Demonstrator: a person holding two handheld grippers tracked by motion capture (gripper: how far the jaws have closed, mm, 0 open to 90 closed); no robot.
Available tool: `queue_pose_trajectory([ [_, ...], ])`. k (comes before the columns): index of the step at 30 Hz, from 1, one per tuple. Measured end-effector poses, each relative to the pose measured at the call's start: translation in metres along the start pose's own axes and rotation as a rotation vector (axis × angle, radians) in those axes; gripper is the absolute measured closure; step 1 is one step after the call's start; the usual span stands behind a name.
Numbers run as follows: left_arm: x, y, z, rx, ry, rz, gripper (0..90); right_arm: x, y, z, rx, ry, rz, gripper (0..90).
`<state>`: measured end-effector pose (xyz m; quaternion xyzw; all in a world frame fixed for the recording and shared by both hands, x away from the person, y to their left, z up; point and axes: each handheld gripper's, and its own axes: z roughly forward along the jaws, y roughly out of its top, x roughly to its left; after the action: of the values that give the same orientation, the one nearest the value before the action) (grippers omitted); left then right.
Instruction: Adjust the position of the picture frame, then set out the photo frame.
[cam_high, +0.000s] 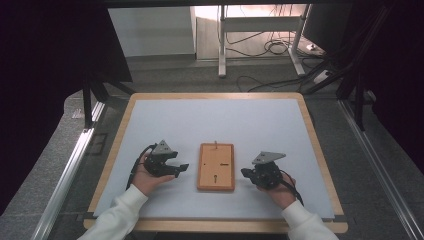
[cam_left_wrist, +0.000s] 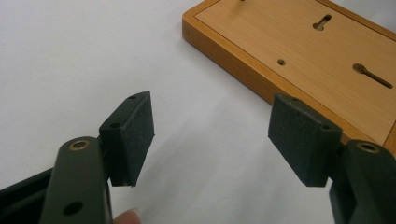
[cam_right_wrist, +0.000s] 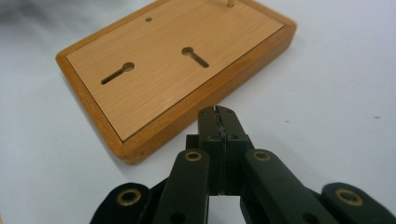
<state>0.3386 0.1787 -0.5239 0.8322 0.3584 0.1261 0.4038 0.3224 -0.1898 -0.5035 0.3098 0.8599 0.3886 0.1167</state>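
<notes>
We see a flat wooden board (cam_high: 216, 166) with keyhole slots lying near the middle of the counter (cam_high: 215, 115), a little toward its front edge, between two hand-held grippers. The left gripper (cam_high: 181, 168) rests just beside the board's left edge with its jaws spread wide and nothing between them. The right gripper (cam_high: 245, 173) sits just off the board's right edge with its jaws pressed fully together, holding nothing and apart from the wood.
</notes>
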Motion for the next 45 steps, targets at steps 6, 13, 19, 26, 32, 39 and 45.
queue_pose_trajectory([
  [6,-0.001,0.001,0.000,-0.009,-0.004,0.011,31.0,-0.008,-0.016,-0.019,-0.032,-0.012,-0.002,90.0],
  [13,-0.004,0.002,0.002,-0.009,-0.016,0.028,30.7,-0.018,-0.026,-0.025,-0.048,-0.022,0.028,90.0],
  [19,-0.005,0.004,0.002,-0.026,-0.042,0.045,29.9,-0.018,-0.026,-0.023,-0.050,-0.024,0.031,70.5],
  [26,-0.010,0.015,0.004,-0.038,-0.072,0.084,28.5,-0.019,-0.025,-0.025,-0.077,-0.048,0.074,45.6],
  [32,-0.011,0.031,0.018,-0.037,-0.099,0.112,26.2,-0.023,-0.026,-0.025,-0.072,-0.035,0.102,38.6],
  [39,-0.010,0.055,0.037,-0.042,-0.117,0.133,27.7,-0.022,-0.027,-0.026,-0.071,-0.032,0.100,36.1],
  [45,-0.011,0.068,0.051,-0.037,-0.133,0.178,33.9,-0.021,-0.028,-0.025,-0.069,-0.037,0.093,34.9],
])
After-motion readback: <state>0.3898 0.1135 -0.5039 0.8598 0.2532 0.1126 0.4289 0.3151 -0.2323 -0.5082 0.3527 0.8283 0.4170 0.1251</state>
